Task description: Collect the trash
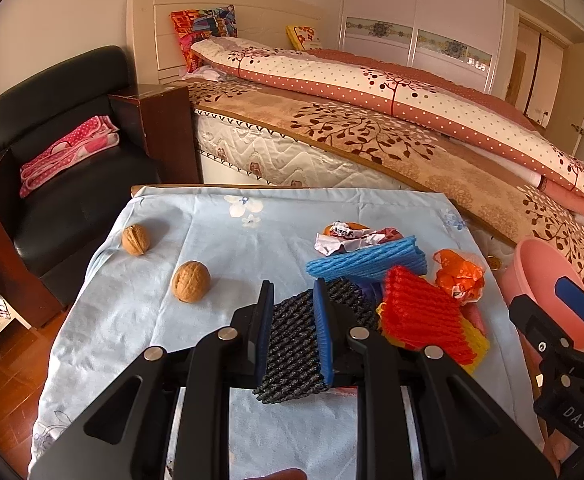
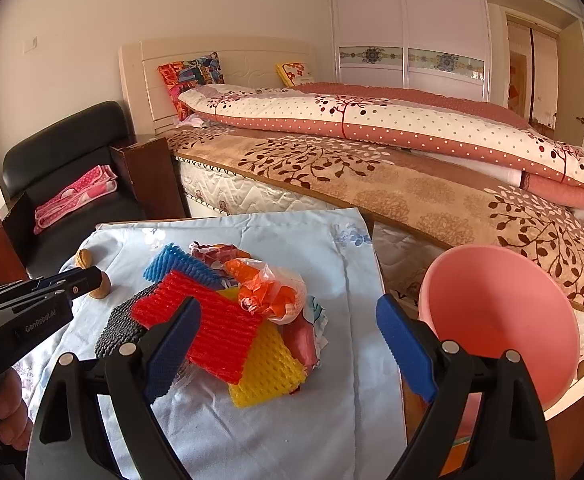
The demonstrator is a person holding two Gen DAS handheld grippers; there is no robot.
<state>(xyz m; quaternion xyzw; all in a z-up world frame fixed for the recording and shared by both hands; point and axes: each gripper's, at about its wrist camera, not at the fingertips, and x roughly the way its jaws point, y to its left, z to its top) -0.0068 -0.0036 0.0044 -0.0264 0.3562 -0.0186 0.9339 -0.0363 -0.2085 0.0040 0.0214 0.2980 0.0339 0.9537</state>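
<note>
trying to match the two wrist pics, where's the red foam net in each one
Left wrist view: red foam net lies right of centre, beside the black foam net held between the left fingers.
Right wrist view: it lies left of centre, atop the yellow net.
Shared landmark: pink bowl, at the right.

Two readable markings, both on the gripper bodies

White letters "DAS" stand on the black body of the right gripper (image 1: 572, 312), on its side face well behind the blue pads, seen from the left wrist view; "GenRobot.AI" stands in pale letters on the side of the left gripper (image 2: 92, 278), on the black housing behind its fingers, seen from the right wrist view; the crumpled white and red wrapper (image 1: 352, 236) ahead of the left gripper carries dark printing, too small and creased to read
</note>
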